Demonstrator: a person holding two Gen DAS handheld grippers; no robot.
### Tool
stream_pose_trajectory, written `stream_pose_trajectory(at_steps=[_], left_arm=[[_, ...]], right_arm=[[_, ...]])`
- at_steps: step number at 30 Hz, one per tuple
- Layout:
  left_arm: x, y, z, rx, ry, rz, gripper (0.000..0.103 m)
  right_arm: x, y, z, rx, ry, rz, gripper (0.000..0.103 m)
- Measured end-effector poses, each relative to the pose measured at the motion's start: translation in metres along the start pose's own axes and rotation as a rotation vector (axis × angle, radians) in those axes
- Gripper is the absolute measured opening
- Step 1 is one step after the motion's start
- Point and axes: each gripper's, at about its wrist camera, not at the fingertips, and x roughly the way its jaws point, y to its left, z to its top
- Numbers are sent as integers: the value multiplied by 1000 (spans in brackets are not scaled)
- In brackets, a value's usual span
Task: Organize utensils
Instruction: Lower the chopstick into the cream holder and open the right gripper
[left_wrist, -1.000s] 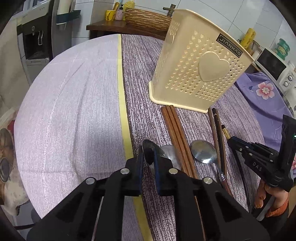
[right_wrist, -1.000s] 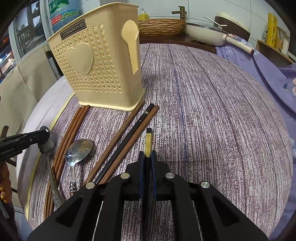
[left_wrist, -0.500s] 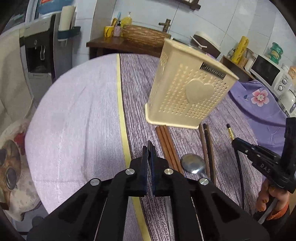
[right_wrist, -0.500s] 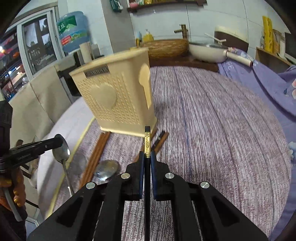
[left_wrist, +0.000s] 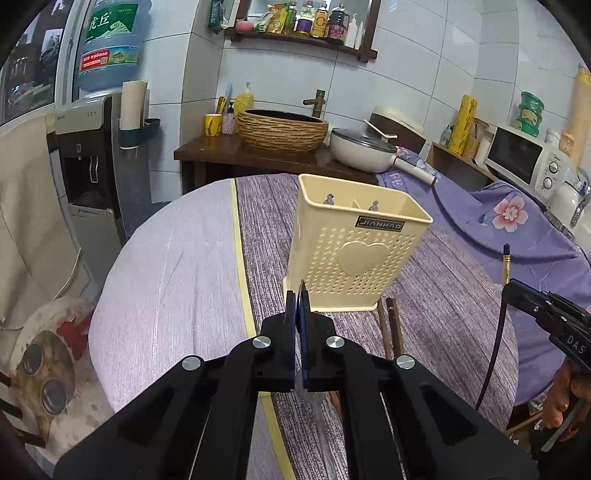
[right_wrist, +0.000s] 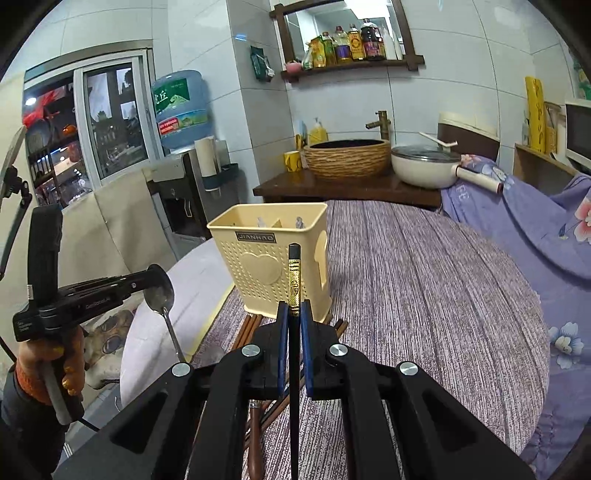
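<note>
Cream plastic, pierced with small holes and stamped with a raised heart – that is the utensil holder (left_wrist: 354, 254), standing upright on the purple striped tablecloth (right_wrist: 424, 295) with a dark plate near its rim reading JIANHAO. Behind it a blue water jug (left_wrist: 110, 40) carries two large Chinese characters on its green label. The right gripper (right_wrist: 294, 314) has its jaws pinched on a black chopstick (right_wrist: 294, 280) with a gold band, whose tip points up in front of the holder. The left gripper (left_wrist: 298, 295) is pressed together on a metal spoon (right_wrist: 159, 295), bowl up and handle hanging, off the table's left edge; its side reads DAS in the other view. Brown chopsticks (left_wrist: 389, 325) lie at the holder's foot. To the right the cloth is bare out to the table's rounded edge.
</note>
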Motion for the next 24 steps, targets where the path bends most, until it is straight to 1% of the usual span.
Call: stream_pose_trajectory(at_steps=[5,7,12,17,19,21,24], left_arm=[[-12,-1,12,-1,-34,-14,2],[-16,-4,16,9,-49,-6,2],[-24,-10,40,23,-78,-17,2],[-37,-20,85,47,-162,-1,2],[-39,-21,113,32,-205,18,2],[-41,-23,137,22,-251,49,2],[-42,-27,167,17,-334,99,2]], right_arm=[[-12,5,8,-14,-25,12,7],[-16,9,12,-27,-39,14,7],[-27,14,33,-30,-76,42,7],[-32,15,77,-12,-151,58,7],[-35,17,100,-10,-197,64,7],[-39,20,123,-5,-257,56,7],[-39,24,152,-3,-360,15,7]])
